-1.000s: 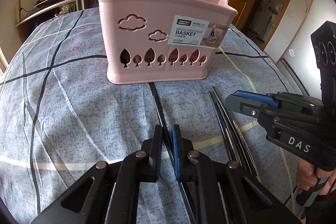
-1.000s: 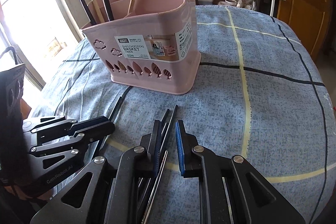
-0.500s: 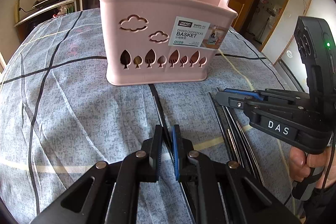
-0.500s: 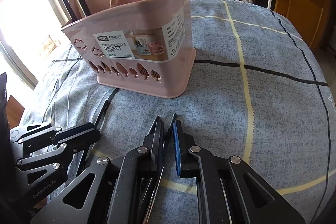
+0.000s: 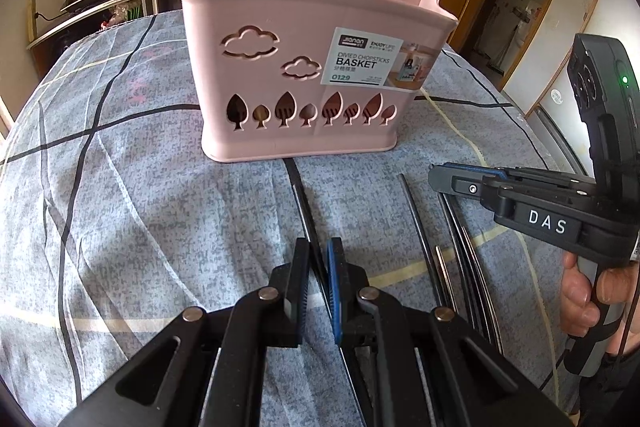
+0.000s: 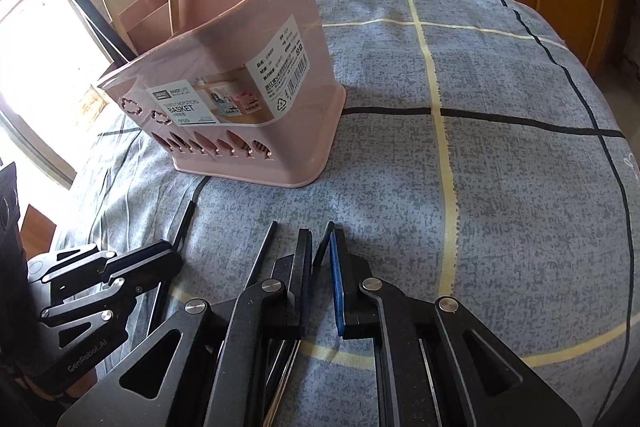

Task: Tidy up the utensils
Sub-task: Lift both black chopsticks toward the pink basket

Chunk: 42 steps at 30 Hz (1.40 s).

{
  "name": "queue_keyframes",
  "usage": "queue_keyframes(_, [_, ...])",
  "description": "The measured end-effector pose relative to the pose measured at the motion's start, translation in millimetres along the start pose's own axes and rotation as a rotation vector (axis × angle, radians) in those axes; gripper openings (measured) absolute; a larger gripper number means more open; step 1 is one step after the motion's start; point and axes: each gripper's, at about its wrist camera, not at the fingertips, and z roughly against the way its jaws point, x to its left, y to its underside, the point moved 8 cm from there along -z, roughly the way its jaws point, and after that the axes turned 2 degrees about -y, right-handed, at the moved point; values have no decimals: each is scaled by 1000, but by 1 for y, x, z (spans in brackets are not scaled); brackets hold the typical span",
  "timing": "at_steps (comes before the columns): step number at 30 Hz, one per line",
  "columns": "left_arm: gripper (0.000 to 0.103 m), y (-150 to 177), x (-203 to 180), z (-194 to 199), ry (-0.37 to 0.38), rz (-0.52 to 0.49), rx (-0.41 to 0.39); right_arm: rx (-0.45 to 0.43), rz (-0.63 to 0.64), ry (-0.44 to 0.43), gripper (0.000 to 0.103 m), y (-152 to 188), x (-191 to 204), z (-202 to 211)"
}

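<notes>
A pink divided chopsticks basket (image 5: pixel 304 75) stands upright on the blue-grey checked cloth (image 5: pixel 120 187) that covers the table, toward the table's far edge. Its front wall has cloud and tree cut-outs and a white label. Dark and pale chopsticks lean in its compartments, their tops out of frame.

The left gripper (image 5: pixel 318 259) points down at the cloth in front of the basket. Its jaws are narrow and pinch 1 black chopstick (image 5: pixel 301 195), which lies flat on the cloth and runs from between the pads toward the basket's base.

Just beside it, toward the table's right edge, a bundle of dark chopsticks (image 5: pixel 456 251) lies flat, roughly parallel to the first one. The right gripper (image 6: pixel 320 247) is over this bundle, held by a hand (image 5: pixel 580 295) that grips its handle. Its jaws have just been closing and now stand narrow, with 1 dark chopstick (image 6: pixel 320 251) between the pads; the tip pokes out in front of them. The other chopsticks (image 6: pixel 260 259) of the bundle lie loose on the cloth at its left side, 1 of them passing under the left finger.
</notes>
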Motion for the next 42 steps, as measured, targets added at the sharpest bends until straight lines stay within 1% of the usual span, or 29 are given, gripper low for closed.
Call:
queue_keyframes(2, [10,-2,0,-2,-6,-3,8,0,-15,-5,9,-2,-1,-2])
queue_keyframes(4, [10,-4,-1,-4,-14,-13,13,0,-18,-1,7,-3,-3,-3])
queue_keyframes(11, [9,-6,-4,-7,-47,-45,4,-8,-35,0,6,-2,-12,3])
queue_keyframes(16, [7,-5,-4,-5,-44,-30,0,-32,-53,7,6,2,-18,14])
queue_keyframes(20, [6,-5,-5,4,-25,-22,-11,-77,-49,1,6,-1,-17,33])
queue_keyframes(28, [6,-25,-13,56,18,-36,-116,-212,3,-26,5,-13,7,87])
queue_keyframes(37, [5,-60,-22,134,13,-84,-284,-393,80,-48,4,-33,43,158])
queue_keyframes(42, [5,-74,-24,166,17,-99,-361,-478,122,-45,4,-40,58,192])
